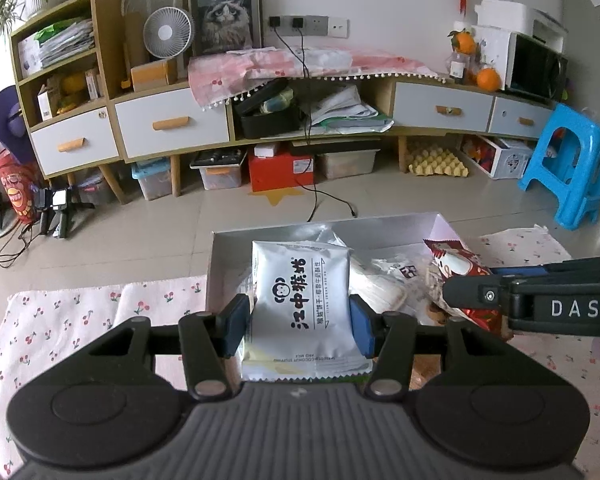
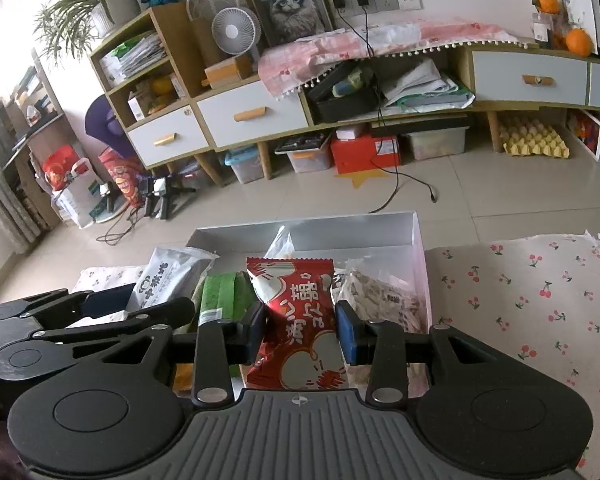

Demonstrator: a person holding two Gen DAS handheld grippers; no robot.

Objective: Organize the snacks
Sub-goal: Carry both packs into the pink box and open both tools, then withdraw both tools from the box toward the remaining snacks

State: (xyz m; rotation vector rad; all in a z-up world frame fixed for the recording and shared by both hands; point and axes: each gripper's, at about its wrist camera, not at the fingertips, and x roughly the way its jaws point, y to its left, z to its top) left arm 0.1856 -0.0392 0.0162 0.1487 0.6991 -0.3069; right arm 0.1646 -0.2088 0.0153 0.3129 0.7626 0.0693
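Observation:
My left gripper (image 1: 300, 322) is shut on a white snack packet (image 1: 300, 280) with black characters, its blue pads pressing both sides. The packet hangs upright over the near part of an open white box (image 1: 284, 232). In the right wrist view my right gripper (image 2: 302, 330) is shut on a red and white snack packet (image 2: 296, 288), held over the same box (image 2: 340, 220). The two grippers sit side by side, the right gripper (image 1: 472, 296) close to the right of the left one. Inside the box lie a green packet (image 2: 222, 292) and a clear bag of pale snacks (image 2: 380, 296).
The box rests on a cherry-print tablecloth (image 2: 520, 300) that spreads to both sides. Beyond the table edge is tiled floor, a long low cabinet (image 1: 172, 128) against the wall, and a blue plastic stool (image 1: 568, 160) at the right.

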